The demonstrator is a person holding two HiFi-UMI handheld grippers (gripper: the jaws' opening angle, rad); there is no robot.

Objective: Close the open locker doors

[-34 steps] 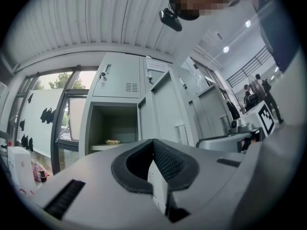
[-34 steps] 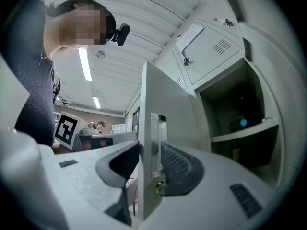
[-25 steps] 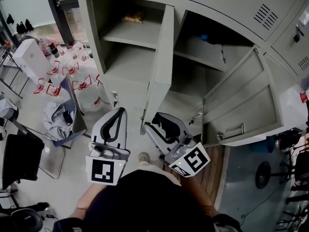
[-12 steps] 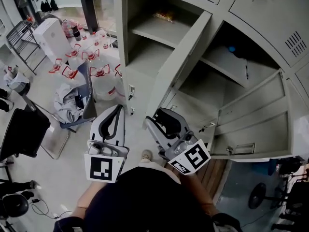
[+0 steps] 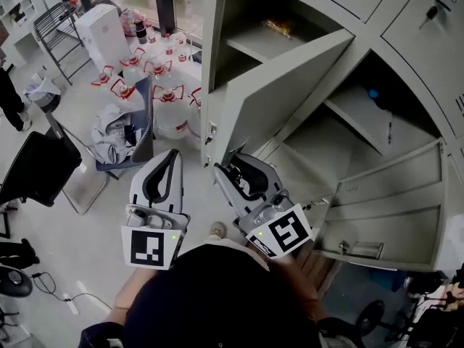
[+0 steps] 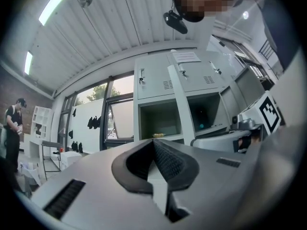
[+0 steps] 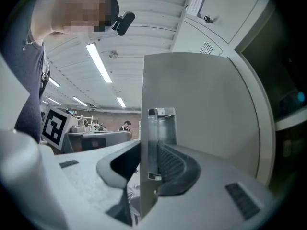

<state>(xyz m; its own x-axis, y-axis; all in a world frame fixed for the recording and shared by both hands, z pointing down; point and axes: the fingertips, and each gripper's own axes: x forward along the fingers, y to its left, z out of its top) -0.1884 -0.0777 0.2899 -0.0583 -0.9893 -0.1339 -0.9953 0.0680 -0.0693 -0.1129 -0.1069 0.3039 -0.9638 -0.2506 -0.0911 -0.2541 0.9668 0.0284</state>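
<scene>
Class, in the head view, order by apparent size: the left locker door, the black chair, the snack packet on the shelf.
1. left locker door
2. black chair
3. snack packet
The gaps are clear; no two look alike.

Near door [image 5: 290, 85]: plain grey-beige metal, upright, swung part-way out from its compartment. Its free edge, with the metal handle [image 7: 160, 128], stands between the jaws of the right gripper [image 5: 235, 169], which have just been closing; both pads look to be against it. Far door [image 5: 391, 201]: same grey, inner face ribbed, open wide, well off to that gripper's right.
</scene>
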